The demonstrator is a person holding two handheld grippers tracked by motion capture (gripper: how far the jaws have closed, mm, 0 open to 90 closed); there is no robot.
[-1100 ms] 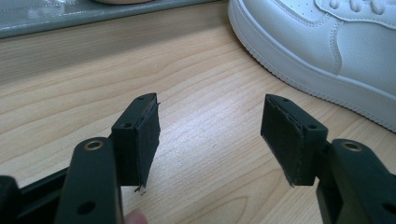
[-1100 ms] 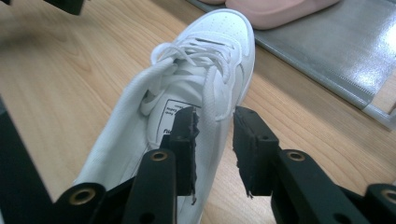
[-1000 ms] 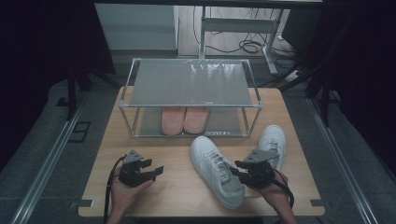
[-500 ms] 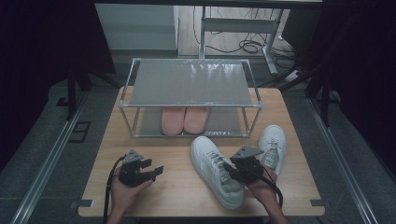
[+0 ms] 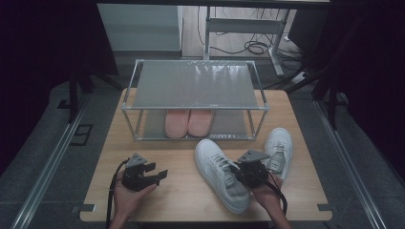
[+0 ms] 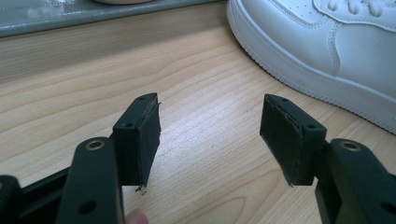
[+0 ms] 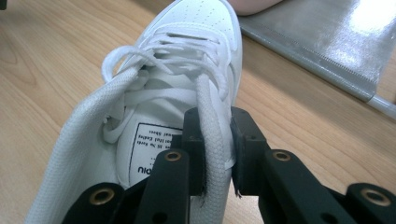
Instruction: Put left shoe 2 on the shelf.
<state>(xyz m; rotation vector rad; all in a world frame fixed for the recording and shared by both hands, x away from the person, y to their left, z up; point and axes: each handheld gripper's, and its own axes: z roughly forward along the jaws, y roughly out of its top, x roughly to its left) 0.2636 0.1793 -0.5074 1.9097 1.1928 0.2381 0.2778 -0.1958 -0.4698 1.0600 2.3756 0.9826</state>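
Right gripper (image 7: 215,154) has just been closing and now pinches the collar of the white sneaker (image 5: 222,174) near the table's front edge, left gripper (image 6: 212,135) gapes empty, so next comes a steady lift toward the rack (image 5: 193,86).

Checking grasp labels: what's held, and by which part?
Right hand-held gripper pinches the white leather sneaker by its padded collar edge. Left hand-held gripper holds nothing.

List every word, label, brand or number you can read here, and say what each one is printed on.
White printed label on the insole of the nearer white lace-up sneaker: black lines of text, upside down in the right gripper view and half hidden by the right gripper; too small and blurred to read.
Nothing else carries readable text.
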